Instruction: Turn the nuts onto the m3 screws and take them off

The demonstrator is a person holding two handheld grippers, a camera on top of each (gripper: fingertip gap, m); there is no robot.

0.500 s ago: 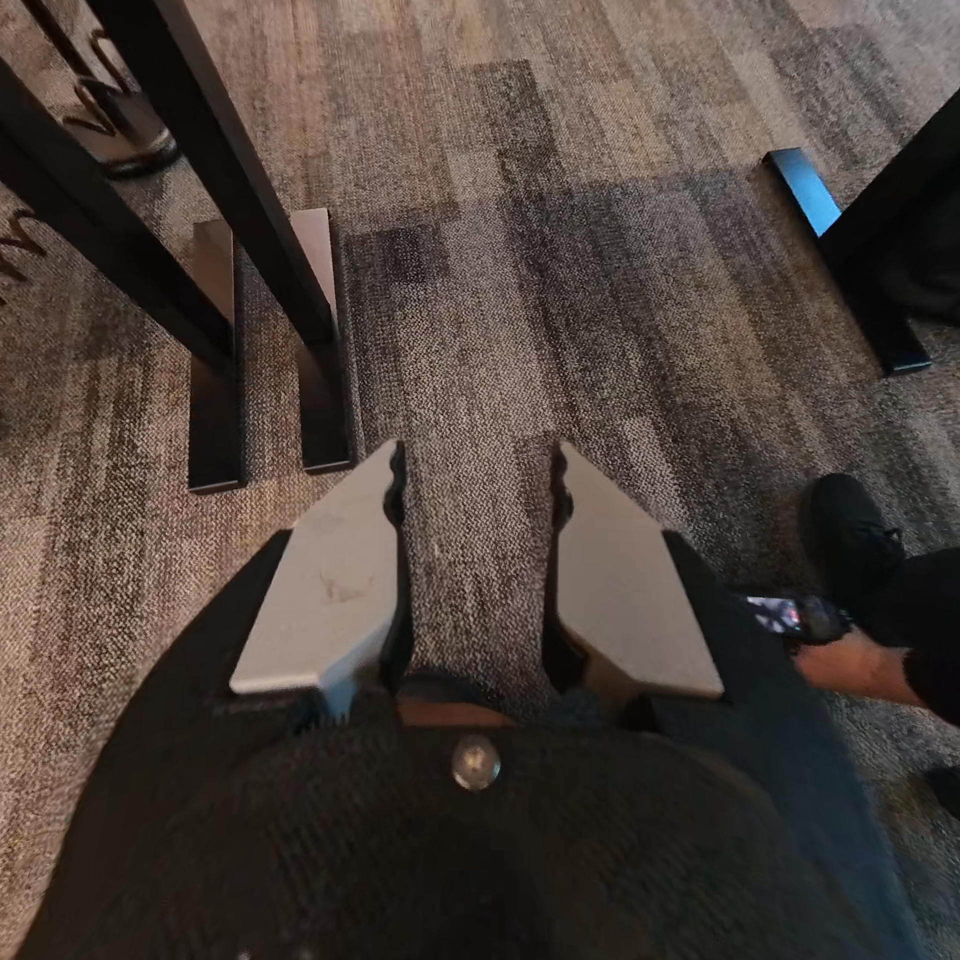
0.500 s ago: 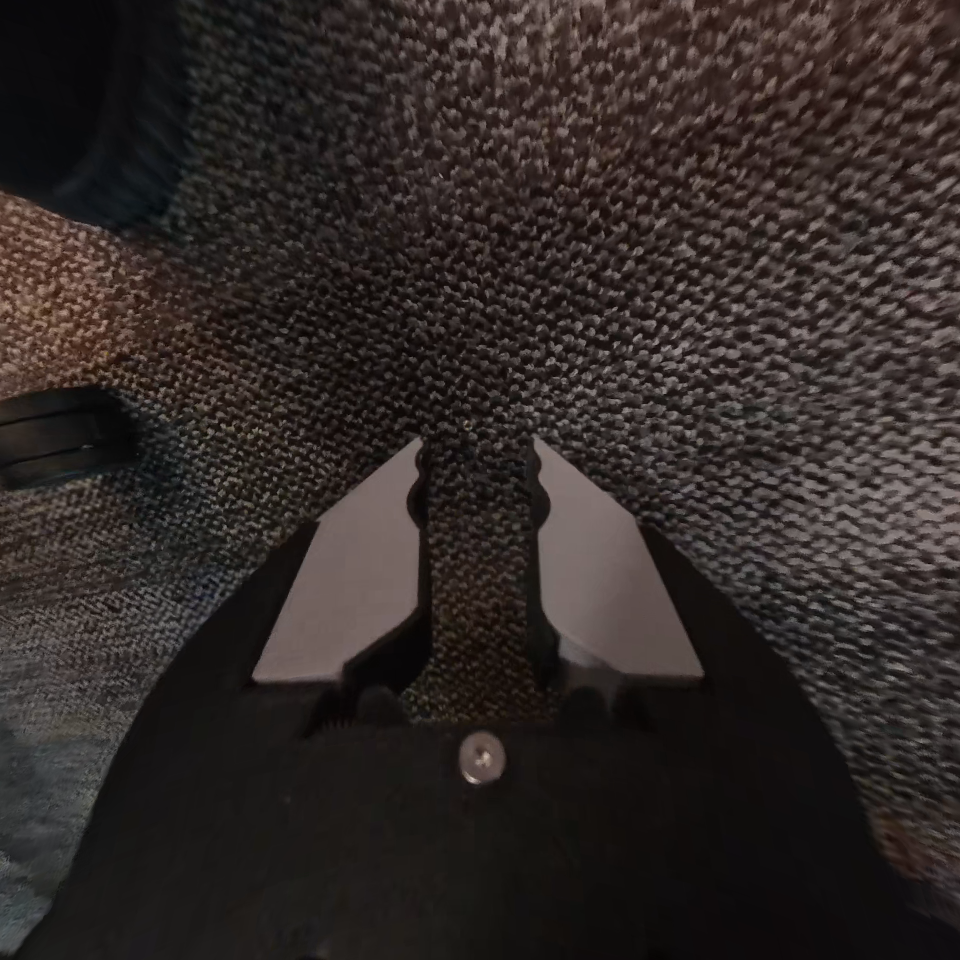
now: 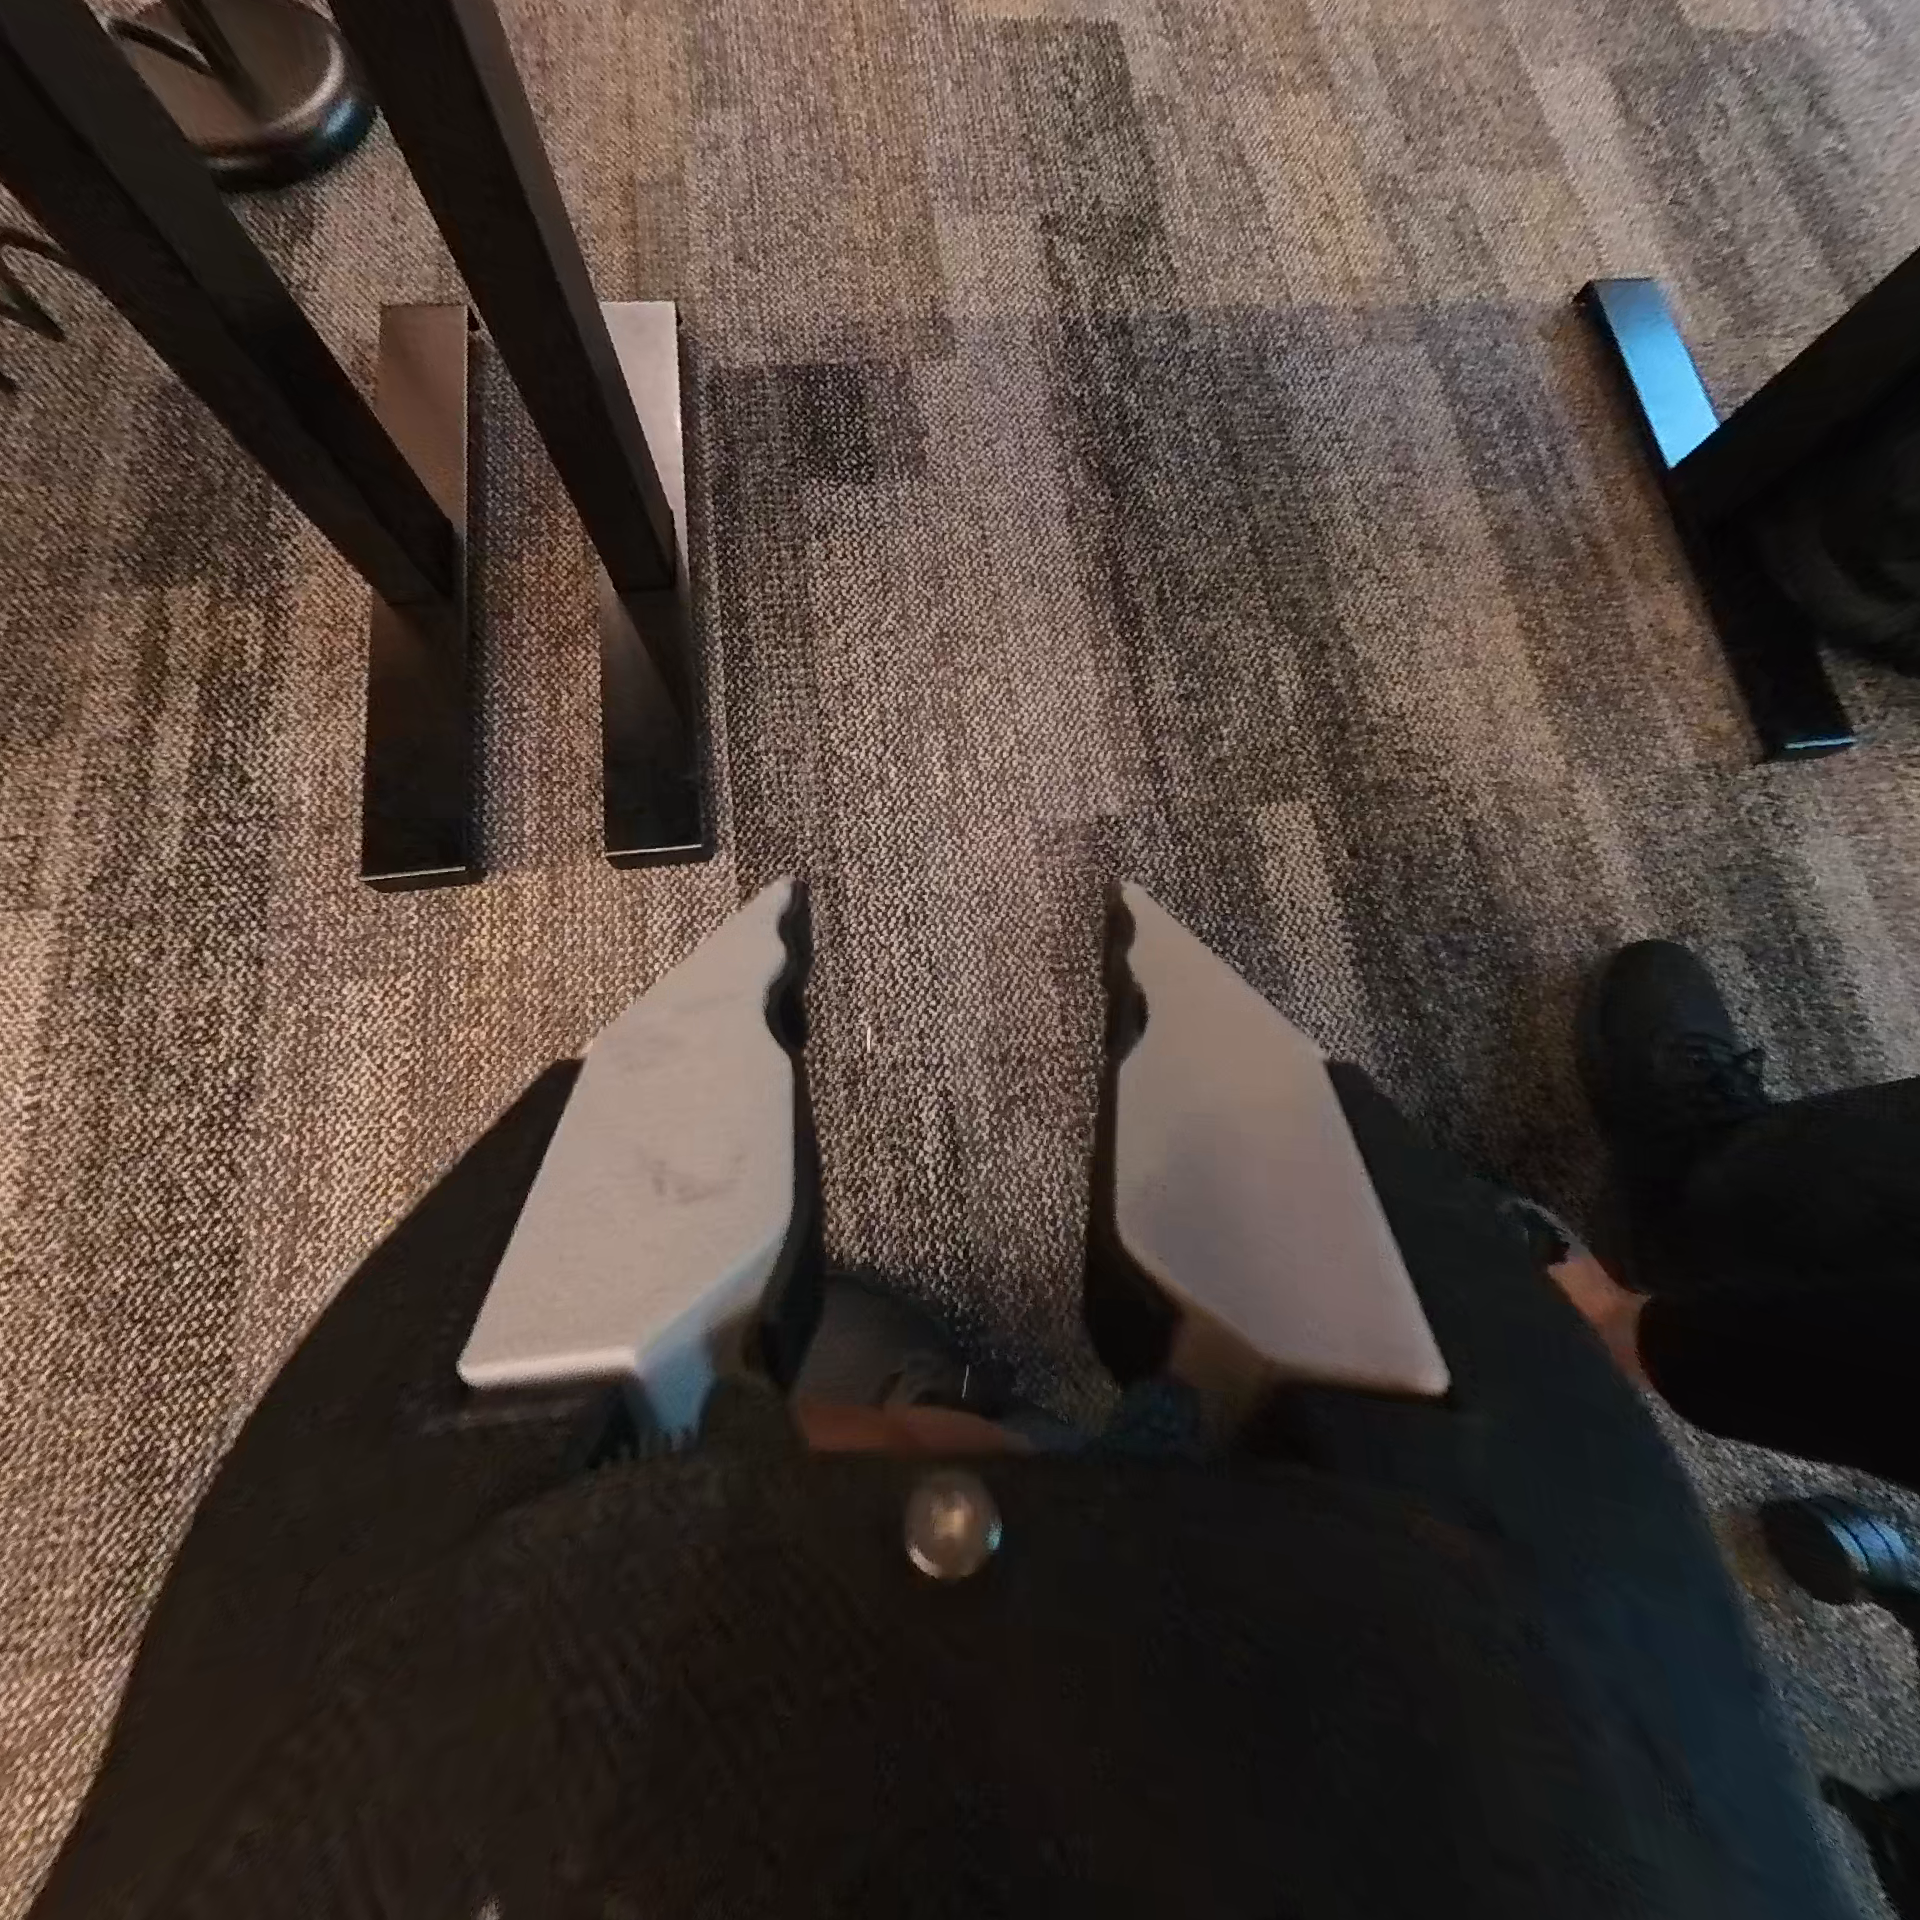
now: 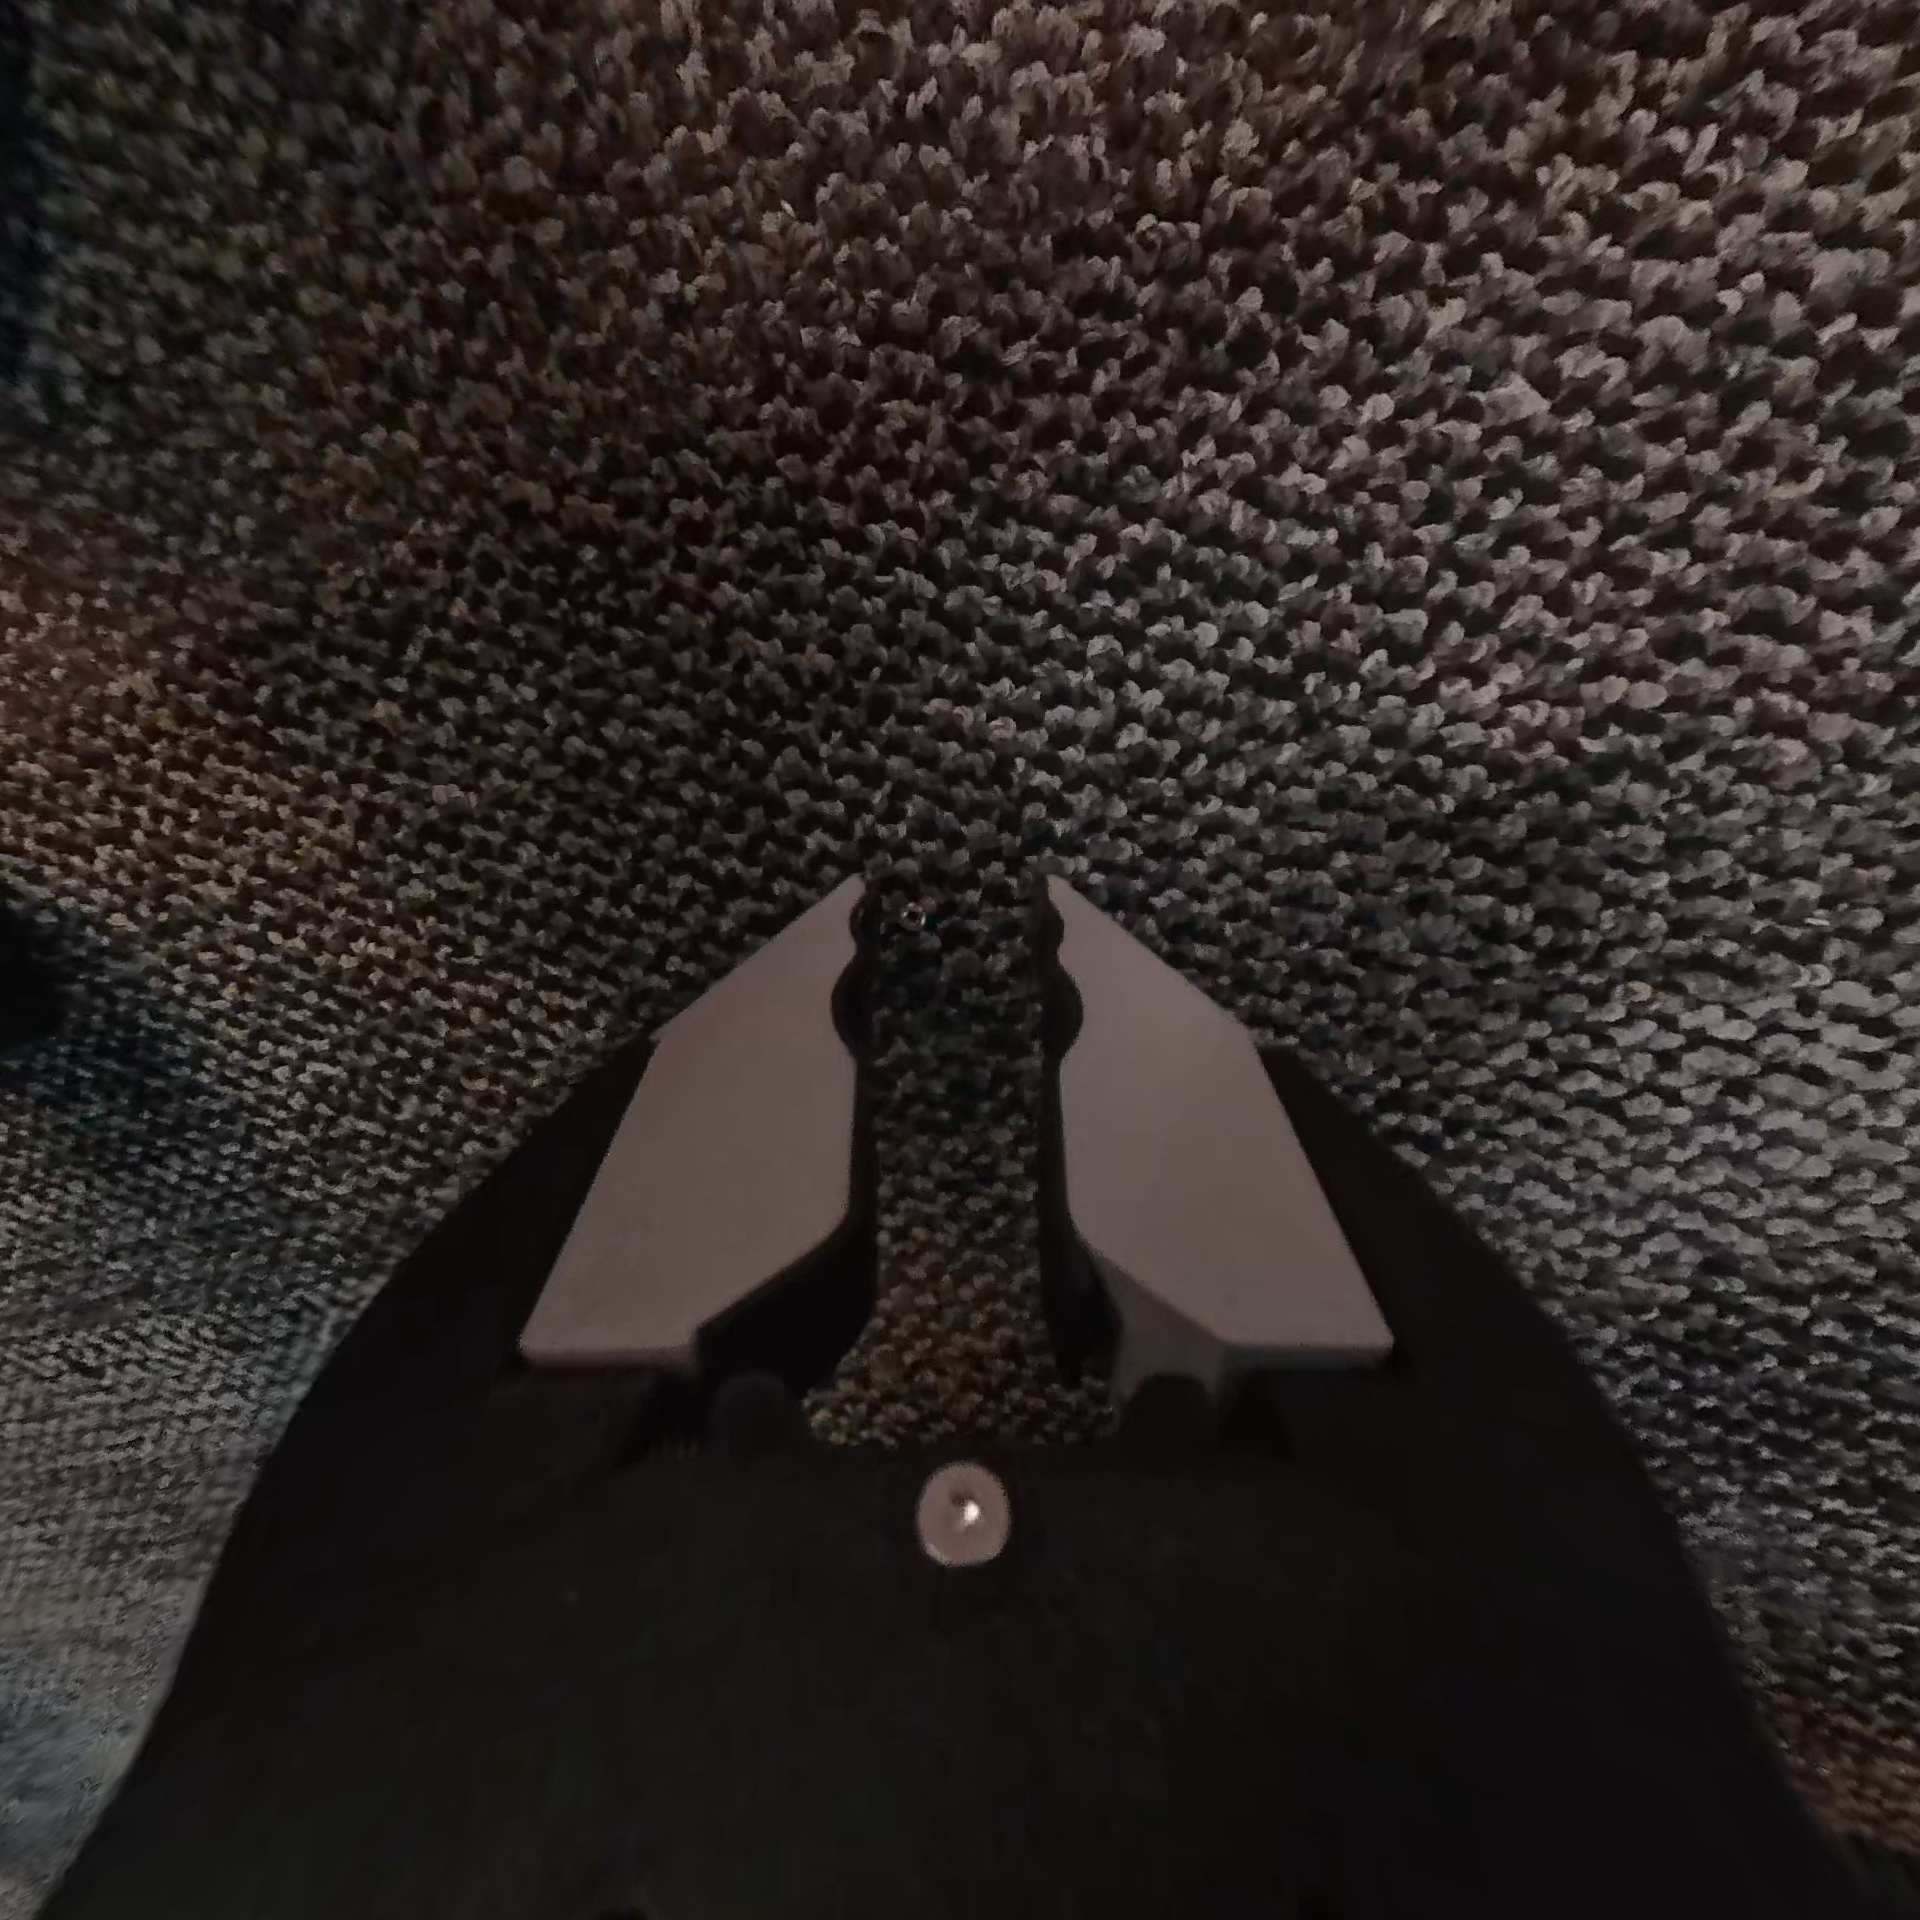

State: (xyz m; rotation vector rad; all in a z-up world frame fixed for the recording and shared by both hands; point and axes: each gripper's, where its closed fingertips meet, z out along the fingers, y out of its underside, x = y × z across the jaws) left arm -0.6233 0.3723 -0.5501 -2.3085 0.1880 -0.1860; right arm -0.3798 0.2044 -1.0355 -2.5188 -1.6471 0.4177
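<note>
So: your right gripper (image 4: 956, 906) points straight down at the carpet (image 4: 1039, 499), very close to it. Jaws stand at a narrow gap with only pile showing between them, so it holds nothing. A tiny shiny speck (image 4: 912, 916) lies on the carpet between the tips, just beside the left one. It's likely a dropped nut or screw, but it's too small to tell which.

Your left gripper (image 3: 956, 920) hangs much higher over the same carpet, jaws wide and empty. Past it are two black desk legs (image 3: 540, 343) on flat feet at the upper left, and another foot (image 3: 1652, 374) at the upper right. A black shoe (image 3: 1662, 1049) sits at the right edge. No other nuts or screws show in either view.

Step, as I read it: recovery pick from the floor, not threading. Next move calls for centring the speck between the right tips, touching down lightly and closing slowly. The pile can swallow a part this small or flick it aside. Keep the left clear.

Versus half a second ago:
- The right gripper is lower; the tufts look bigger.
- Its gap is slightly narrower.
- The black object at the left edge is nearly out of frame.
- The left gripper's opening is unchanged and its view has barely shifted.
</note>
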